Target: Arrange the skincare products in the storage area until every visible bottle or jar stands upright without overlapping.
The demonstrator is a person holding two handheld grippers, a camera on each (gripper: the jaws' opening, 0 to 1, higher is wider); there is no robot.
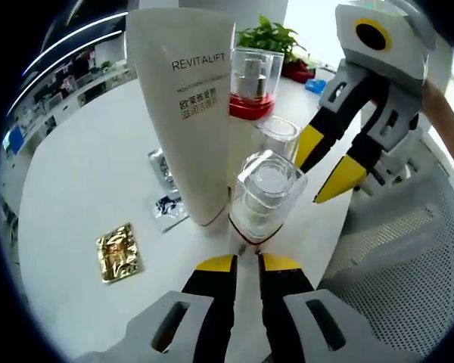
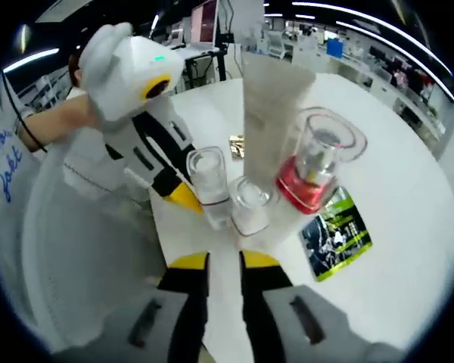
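White and round, the surface (image 1: 83,189) carries a tight cluster of skincare items in an open-plan office, with a potted plant (image 1: 268,34) at its far edge. A tall cream tube (image 1: 185,113) marked REVITALIFT stands on its cap; beside it stand a red-based bottle (image 1: 251,83) under a clear cover, a small clear-capped jar (image 1: 278,136) and a square clear-capped bottle (image 1: 265,198) with a red rim at its foot. All four look upright and close together. The left claw (image 1: 246,263) rests at the foot of the square bottle, jaws nearly closed with a thin gap, gripping nothing that can be seen. The right claw (image 2: 223,261), jaws narrowly parted and empty, hovers just short of the small jar (image 2: 251,206). Judged from this, the step is final spacing: the next move calls for a light nudge without toppling the tube. Loose sachets, a gold one (image 1: 119,252) and silver ones (image 1: 166,200), lie flat nearby, with a green-and-black packet (image 2: 337,233). Whether the bottles touch each other cannot be told; the tube's top is cut off.
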